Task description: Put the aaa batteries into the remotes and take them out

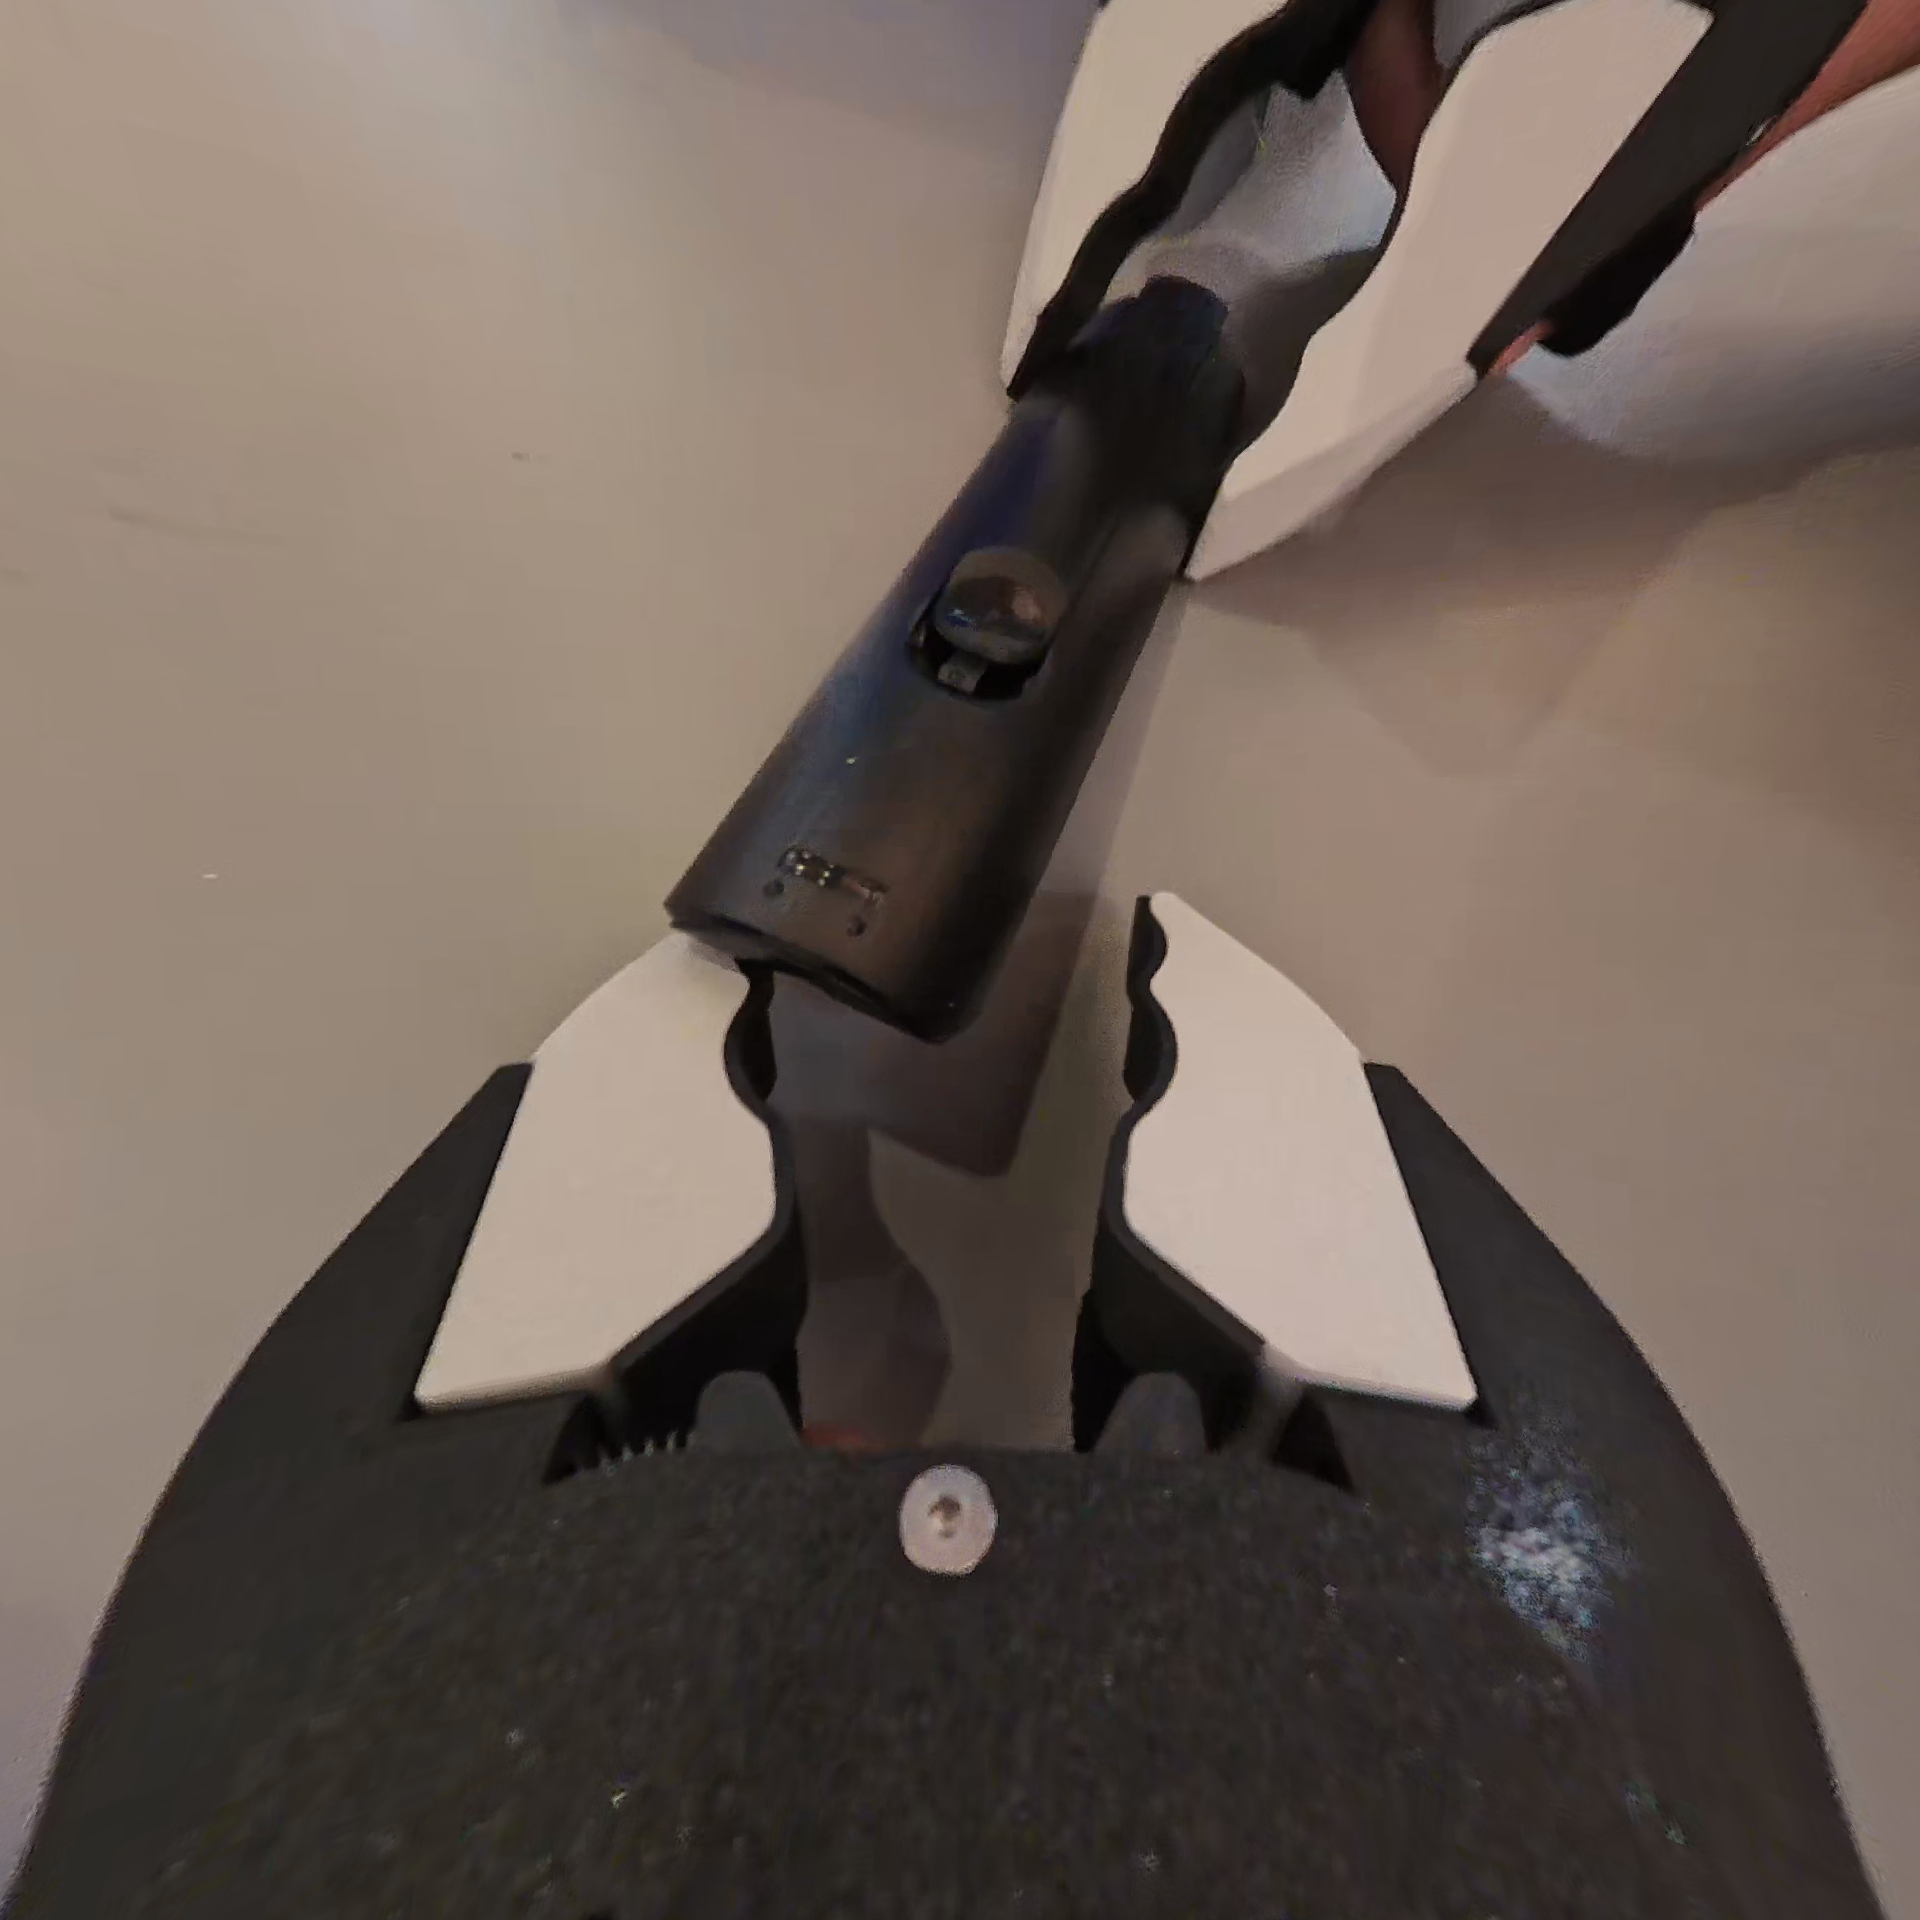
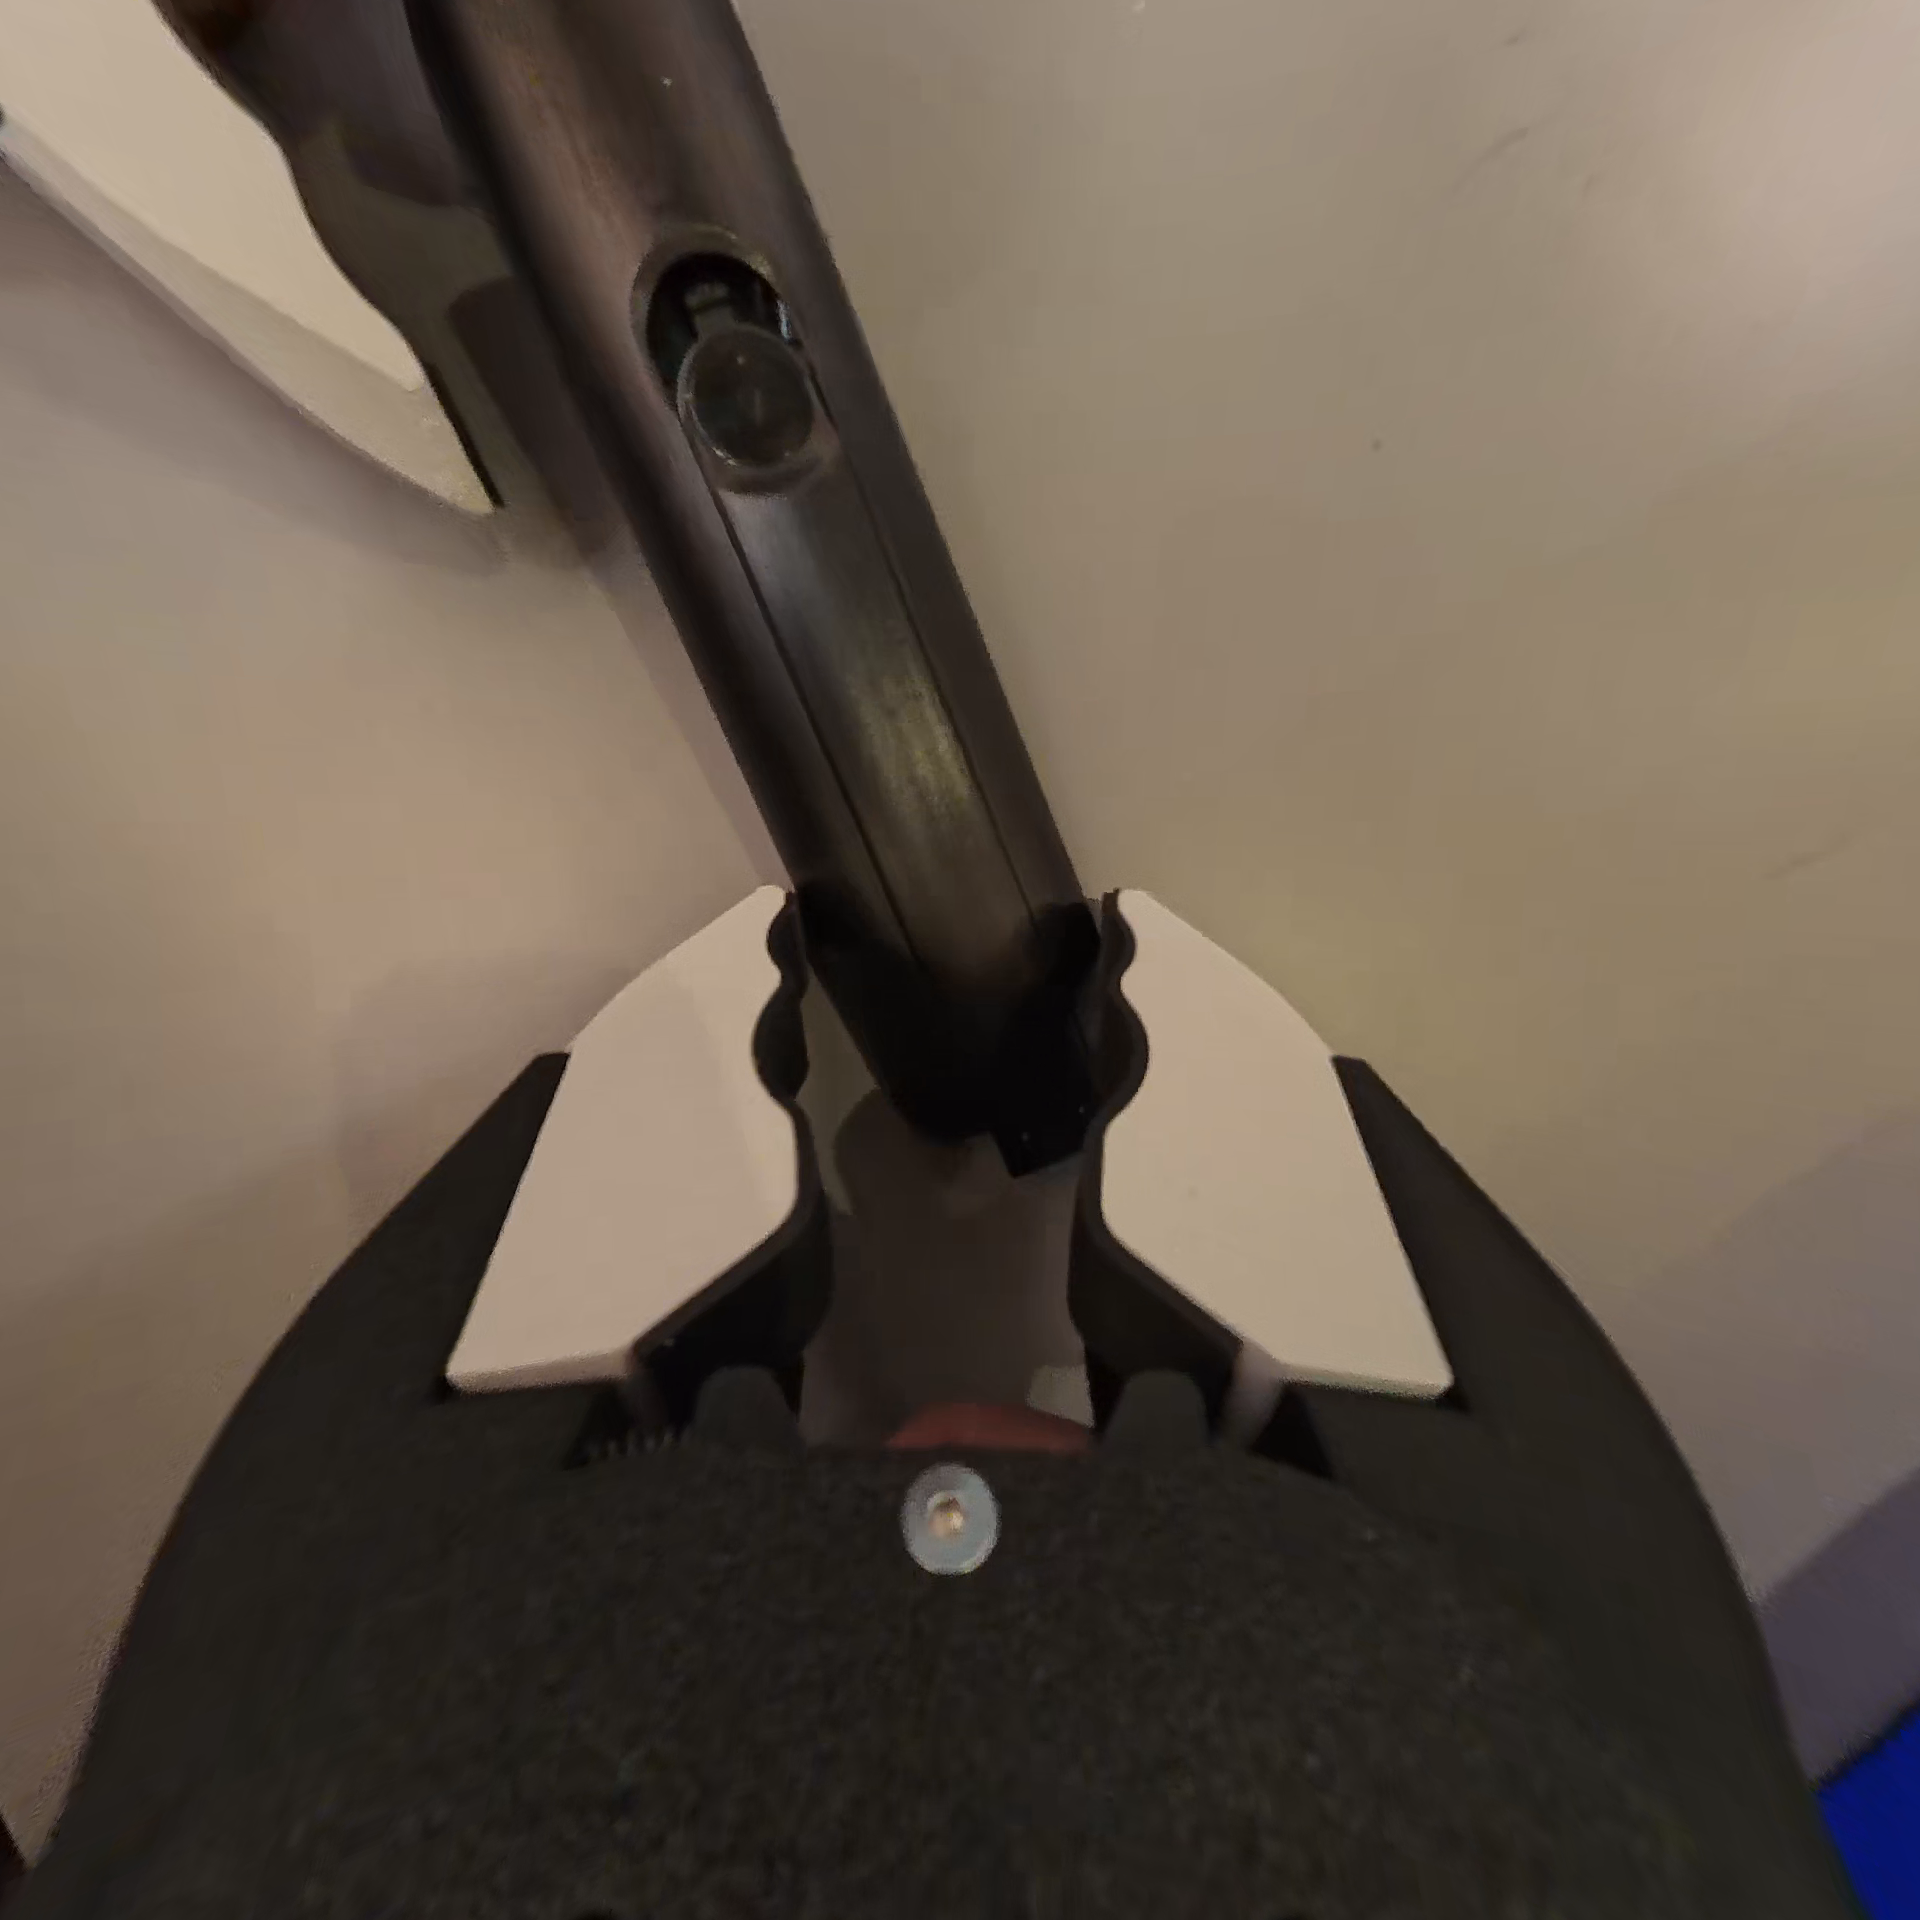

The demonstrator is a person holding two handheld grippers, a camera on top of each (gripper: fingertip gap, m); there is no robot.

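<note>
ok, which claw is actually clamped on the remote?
The right claw: its fingers pinch one end of the black remote. The left claw is open, with the remote's other end at one fingertip, not gripped.

The kind of place cannot be told: only a plain, pale counter (image 1: 416,520) fills both views.

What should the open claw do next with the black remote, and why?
Probably close the left gripper on the near end of the remote. That end sits just at its open fingertips, touching only one, while the right gripper already clamps the far end above the table. Holding both ends would steady it.
</note>
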